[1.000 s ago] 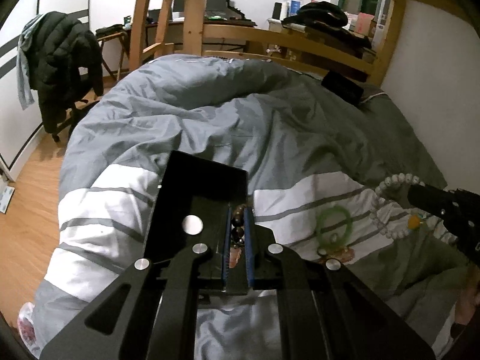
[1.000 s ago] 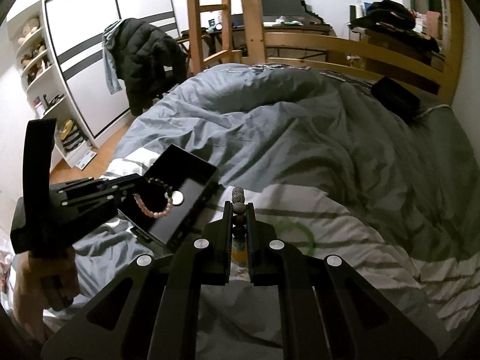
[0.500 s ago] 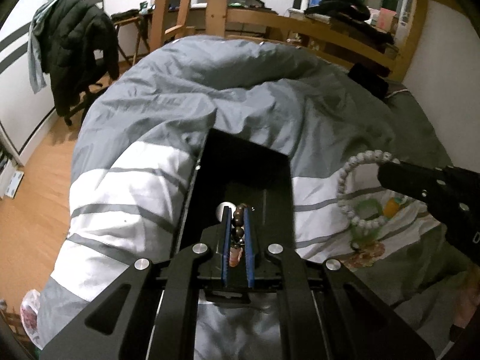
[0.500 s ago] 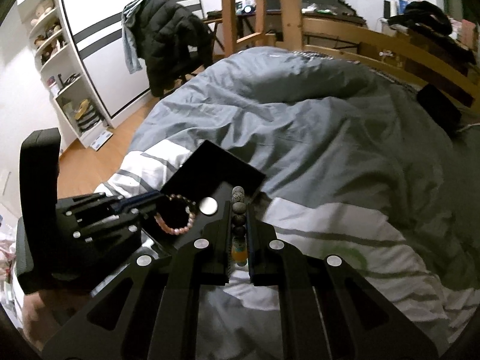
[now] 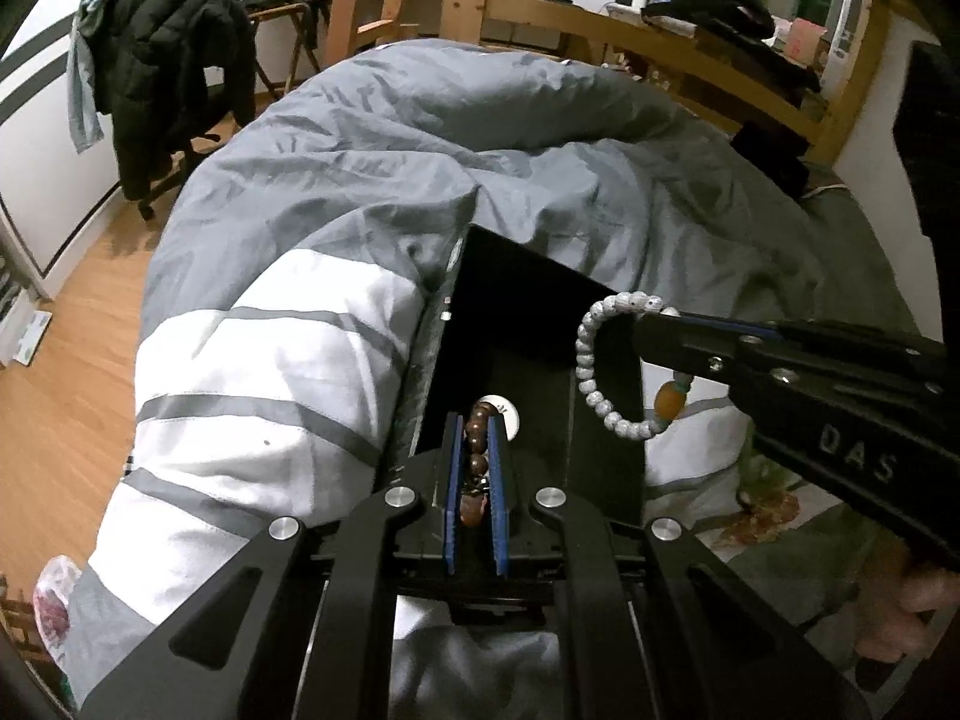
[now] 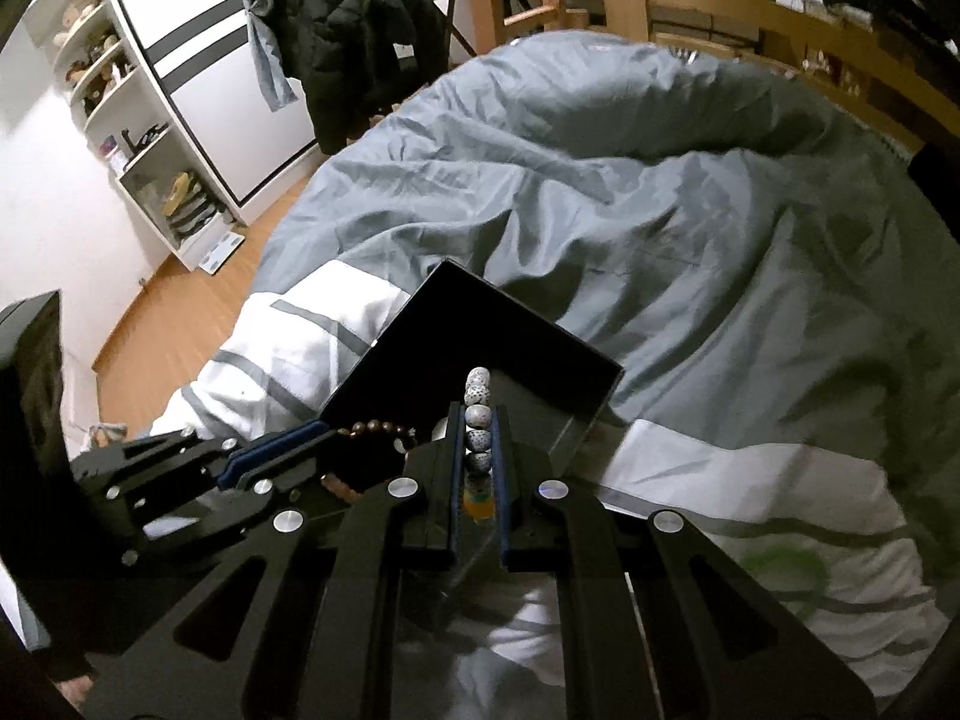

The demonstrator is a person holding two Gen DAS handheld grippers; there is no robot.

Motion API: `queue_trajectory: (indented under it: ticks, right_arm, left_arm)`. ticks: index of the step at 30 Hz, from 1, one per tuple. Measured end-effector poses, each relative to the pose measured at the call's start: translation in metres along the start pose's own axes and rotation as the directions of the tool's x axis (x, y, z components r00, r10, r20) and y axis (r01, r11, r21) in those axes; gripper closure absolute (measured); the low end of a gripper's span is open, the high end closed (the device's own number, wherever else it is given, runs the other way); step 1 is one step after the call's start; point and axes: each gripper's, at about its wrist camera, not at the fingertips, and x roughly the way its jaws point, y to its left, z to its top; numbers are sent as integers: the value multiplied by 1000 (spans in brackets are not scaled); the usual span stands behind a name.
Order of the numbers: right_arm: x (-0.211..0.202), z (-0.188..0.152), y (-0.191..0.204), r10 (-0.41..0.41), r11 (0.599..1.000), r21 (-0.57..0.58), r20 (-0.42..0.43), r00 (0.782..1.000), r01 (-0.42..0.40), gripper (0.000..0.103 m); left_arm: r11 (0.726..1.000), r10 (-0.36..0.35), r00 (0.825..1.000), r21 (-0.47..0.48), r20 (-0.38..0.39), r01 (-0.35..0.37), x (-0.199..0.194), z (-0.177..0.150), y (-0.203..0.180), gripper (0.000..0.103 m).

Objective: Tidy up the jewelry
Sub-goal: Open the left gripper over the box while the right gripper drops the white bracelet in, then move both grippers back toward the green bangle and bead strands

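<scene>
Much of the black box [image 5: 528,324] is covered by the two grippers, so its floor shows only in patches, with a small white disc [image 5: 505,414] half hidden behind beads. It lies open on a grey and white striped duvet [image 5: 282,360], its lid raised at the far side. Off to the right on the duvet, a green ring [image 6: 786,564] is blurred and partly cut off by the gripper body. A bracelet of dark brown beads [image 5: 477,438] is pinched in the left gripper [image 5: 477,420], whose blue pads are pressed nearly together on it; the loop hangs over the box. A bracelet of speckled white beads [image 5: 600,372] with one orange bead is pinched in the right gripper [image 6: 478,414], also almost closed, and its loop hangs above the box's right side. One hand [image 5: 900,618] shows only as fingers at the lower right.
</scene>
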Motion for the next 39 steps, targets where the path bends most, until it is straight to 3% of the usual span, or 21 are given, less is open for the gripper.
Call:
queue_trajectory:
  ticks: [6, 8, 9, 10, 11, 13, 14, 17, 21, 22, 29, 33, 39]
  right_arm:
    - [5, 2, 1, 21, 1000, 12, -18, 1000, -21, 93]
    - [0, 2, -2, 23, 999, 25, -9, 1000, -23, 93]
    - [-4, 3, -4, 18, 999, 28, -5, 1000, -18, 92]
    - [-9, 2, -6, 6, 1000, 30, 1, 1000, -6, 85]
    - [-12, 2, -9, 0, 1000, 31, 5, 1000, 0, 79]
    - [-26, -1, -16, -5, 999, 42, 30, 1000, 3, 48]
    - [-32, -3, -20, -11, 999, 45, 42, 999, 9, 42]
    - [-54, -8, -32, -46, 998, 56, 75, 996, 42, 37]
    - [-86, -17, -49, -100, 994, 67, 124, 987, 92, 15]
    - [-92, -19, -54, -109, 993, 69, 132, 985, 101, 13]
    - [-136, -40, -87, -167, 983, 107, 169, 971, 150, 13]
    - [-152, -56, -103, -191, 977, 127, 170, 967, 171, 13]
    - [-158, -78, -122, -208, 972, 149, 160, 965, 184, 13]
  left_arm:
    - [1000, 1, 1000, -22, 6, -1, -2, 1, 4, 91]
    - [1000, 18, 1000, -21, 23, -17, -6, 1, 4, 65]
    - [999, 27, 999, -19, 42, -27, -9, 2, 3, 41]
    - [999, 37, 997, -16, 61, -36, -12, 2, 2, 32]
    - [999, 42, 996, -12, 78, -41, -16, 3, 1, 30]
    - [1000, 27, 995, -2, 98, -27, -22, 3, -4, 21]
    - [1000, 24, 994, 3, 109, -25, -24, 3, -7, 19]
    - [999, 30, 993, 34, 114, -34, -25, 2, -17, 15]
    - [997, 25, 991, 74, 135, -35, -28, -1, -36, 9]
    - [996, 14, 990, 85, 138, -26, -30, -2, -41, 8]
    - [985, -92, 986, 159, 141, 69, -33, -15, -77, 6]
    - [964, -181, 978, 215, 106, 155, -27, -30, -107, 6]
    - [940, -195, 979, 294, 54, 171, -11, -54, -148, 6]
